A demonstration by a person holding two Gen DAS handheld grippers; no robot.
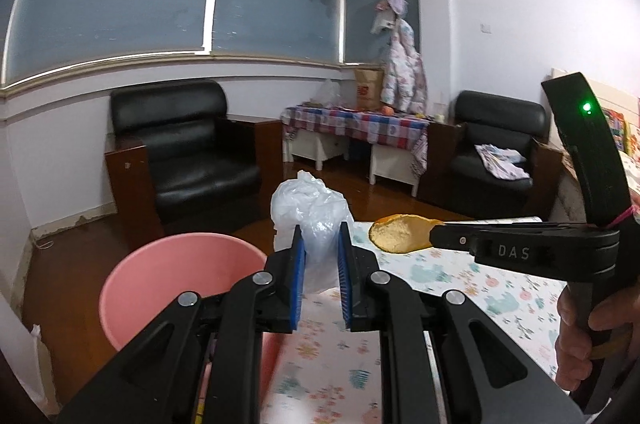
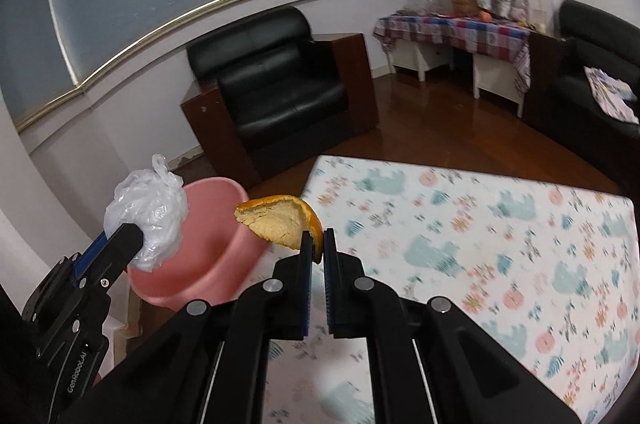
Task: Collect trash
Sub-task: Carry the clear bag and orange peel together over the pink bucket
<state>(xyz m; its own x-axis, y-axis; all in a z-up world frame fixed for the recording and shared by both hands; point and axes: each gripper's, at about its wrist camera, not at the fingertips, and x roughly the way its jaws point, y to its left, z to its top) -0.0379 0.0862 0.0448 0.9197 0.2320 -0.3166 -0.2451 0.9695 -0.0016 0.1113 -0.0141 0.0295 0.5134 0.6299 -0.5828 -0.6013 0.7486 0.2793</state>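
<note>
The left gripper clamps a crumpled plastic bag; the right gripper pinches an orange peel by its edge. The pink basin lies just ahead-left; the thin peel could slip out early.

pink basin partly behind hand-held gripper, floral tablecloth blurred, cut off

Bucket left of table, armchair behind.
</note>
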